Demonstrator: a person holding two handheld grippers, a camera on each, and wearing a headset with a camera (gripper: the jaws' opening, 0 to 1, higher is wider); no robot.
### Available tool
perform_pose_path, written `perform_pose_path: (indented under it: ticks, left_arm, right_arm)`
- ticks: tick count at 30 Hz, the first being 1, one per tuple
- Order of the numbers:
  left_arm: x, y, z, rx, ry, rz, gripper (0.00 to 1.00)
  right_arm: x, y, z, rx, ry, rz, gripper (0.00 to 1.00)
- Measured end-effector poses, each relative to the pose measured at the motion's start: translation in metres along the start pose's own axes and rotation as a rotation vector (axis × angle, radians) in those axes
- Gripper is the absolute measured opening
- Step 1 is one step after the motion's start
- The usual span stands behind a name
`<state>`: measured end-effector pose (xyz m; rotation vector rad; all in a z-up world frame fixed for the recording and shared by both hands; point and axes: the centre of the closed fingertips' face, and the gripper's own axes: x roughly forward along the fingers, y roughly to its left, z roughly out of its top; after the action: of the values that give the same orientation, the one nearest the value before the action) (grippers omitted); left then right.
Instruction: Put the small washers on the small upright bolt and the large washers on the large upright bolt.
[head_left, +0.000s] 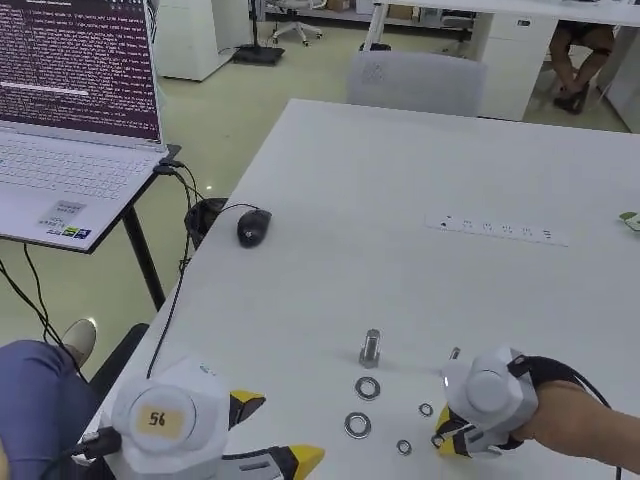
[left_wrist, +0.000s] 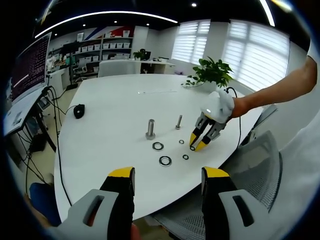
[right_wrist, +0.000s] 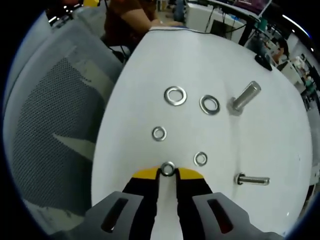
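Right hand-held gripper nearly closed, pinching small washer.

Head view looks forward and down over the worktop from its near edge. Left gripper view faces in from off that edge; right gripper view hangs close above a small washer. All share the large bolt.

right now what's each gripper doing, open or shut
left gripper: open, holding nothing
right gripper: shut on a small washer at its tips
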<state>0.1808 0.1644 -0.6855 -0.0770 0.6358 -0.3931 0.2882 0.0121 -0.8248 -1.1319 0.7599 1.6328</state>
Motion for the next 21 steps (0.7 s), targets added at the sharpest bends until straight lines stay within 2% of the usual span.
perform_pose_path:
  ticks: [6, 14, 18, 21]
  left_arm:
    - [-0.001, 0.002, 0.003, -0.004, -0.010, 0.003, 0.53]
    - [-0.004, 0.007, 0.000, -0.006, -0.006, 0.012, 0.53]
    - [-0.005, 0.008, 0.001, -0.008, -0.006, 0.014, 0.53]
    - [-0.004, 0.008, 0.001, -0.008, -0.006, 0.012, 0.53]
  right_arm:
    - [-0.001, -0.002, -0.001, 0.100, -0.046, -0.021, 0.13]
    - [-0.006, -0.007, -0.008, 0.149, -0.044, -0.063, 0.13]
    - [-0.014, -0.017, -0.011, 0.211, -0.070, -0.095, 0.13]
    - [-0.027, -0.032, -0.012, 0.256, -0.096, -0.138, 0.13]
